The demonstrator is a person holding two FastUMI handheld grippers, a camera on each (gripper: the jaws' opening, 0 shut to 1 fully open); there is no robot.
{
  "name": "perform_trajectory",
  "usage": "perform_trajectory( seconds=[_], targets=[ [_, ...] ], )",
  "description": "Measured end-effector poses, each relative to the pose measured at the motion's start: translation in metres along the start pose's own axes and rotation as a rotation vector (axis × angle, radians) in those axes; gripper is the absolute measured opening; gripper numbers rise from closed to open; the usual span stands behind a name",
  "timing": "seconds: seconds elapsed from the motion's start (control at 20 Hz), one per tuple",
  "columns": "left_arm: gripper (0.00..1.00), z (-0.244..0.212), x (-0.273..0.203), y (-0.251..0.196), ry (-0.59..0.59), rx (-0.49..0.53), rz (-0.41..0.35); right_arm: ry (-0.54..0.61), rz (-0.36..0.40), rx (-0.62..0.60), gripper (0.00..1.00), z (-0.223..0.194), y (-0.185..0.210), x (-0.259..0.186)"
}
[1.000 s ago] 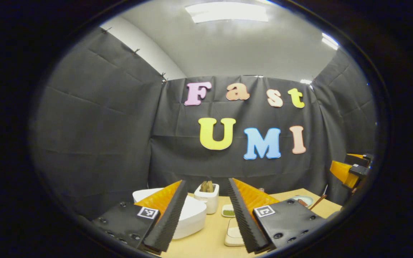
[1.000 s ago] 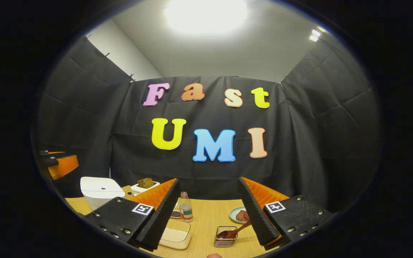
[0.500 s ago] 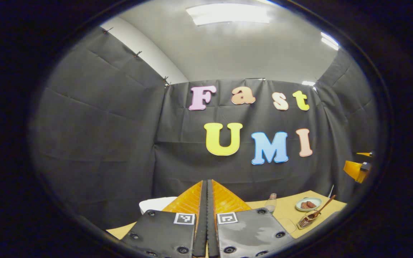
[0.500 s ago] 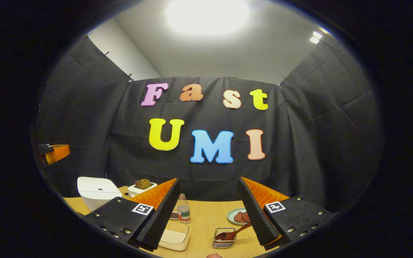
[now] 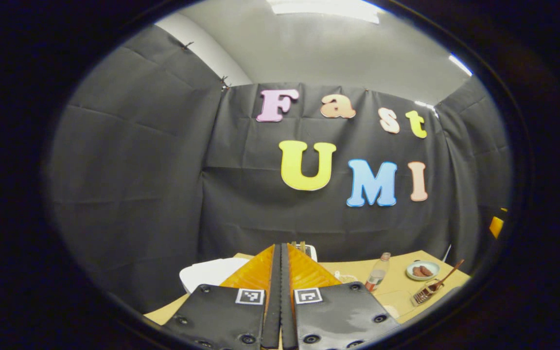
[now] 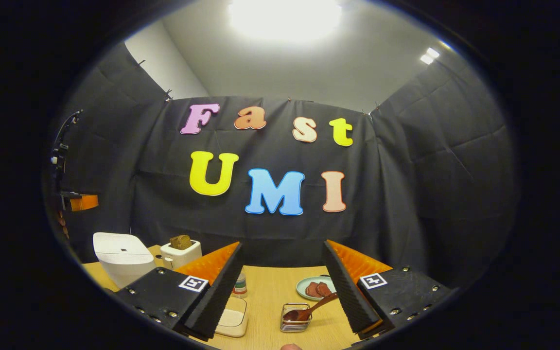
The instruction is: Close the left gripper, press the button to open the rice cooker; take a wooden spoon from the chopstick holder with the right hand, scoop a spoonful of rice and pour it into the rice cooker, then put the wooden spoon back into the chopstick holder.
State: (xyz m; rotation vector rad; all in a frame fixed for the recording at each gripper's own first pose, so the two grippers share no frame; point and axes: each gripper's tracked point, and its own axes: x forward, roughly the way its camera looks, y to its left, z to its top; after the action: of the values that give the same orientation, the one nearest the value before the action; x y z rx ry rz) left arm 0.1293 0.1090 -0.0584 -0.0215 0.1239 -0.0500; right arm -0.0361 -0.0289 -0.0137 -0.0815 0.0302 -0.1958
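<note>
Left gripper [image 5: 280, 253] — fingers pressed together on nothing, bottom centre of the left gripper view, the white cooker [image 5: 207, 272] just to their left. Right gripper [image 6: 282, 253] gapes wide, empty. Between its fingers, low in the frame, the spoon [image 6: 304, 311] leans in its wire holder [image 6: 294, 323] — the cooker [image 6: 120, 255] sits lower left, lid down.

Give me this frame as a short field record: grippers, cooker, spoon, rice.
left gripper: shut, holds nothing, aimed above the rice cooker
right gripper: open, empty, above the table
rice cooker: lid down, at the table's left
wooden spoon: in the chopstick holder, handle leaning right
rice box: left of the holder
other items: toaster, bottle, plate
</note>
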Motion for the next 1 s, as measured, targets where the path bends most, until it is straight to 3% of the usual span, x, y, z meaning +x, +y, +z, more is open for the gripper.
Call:
perform_trajectory(
  seconds=[0.55, 0.85, 1.0],
  targets=[
    [0.09, -0.120, 0.087, 0.033, 0.242, -0.022, -0.027, 0.063, -0.106, -0.067, 0.97, -0.015, -0.004, -0.007],
    [0.09, -0.168, 0.093, 0.043, 0.341, -0.049, -0.001, 0.081, -0.118, -0.078, 0.95, -0.019, -0.002, -0.007],
    [0.09, -0.171, 0.092, 0.040, 0.331, -0.052, -0.014, 0.086, -0.112, -0.085, 0.95, -0.020, -0.002, -0.006]
  ],
)
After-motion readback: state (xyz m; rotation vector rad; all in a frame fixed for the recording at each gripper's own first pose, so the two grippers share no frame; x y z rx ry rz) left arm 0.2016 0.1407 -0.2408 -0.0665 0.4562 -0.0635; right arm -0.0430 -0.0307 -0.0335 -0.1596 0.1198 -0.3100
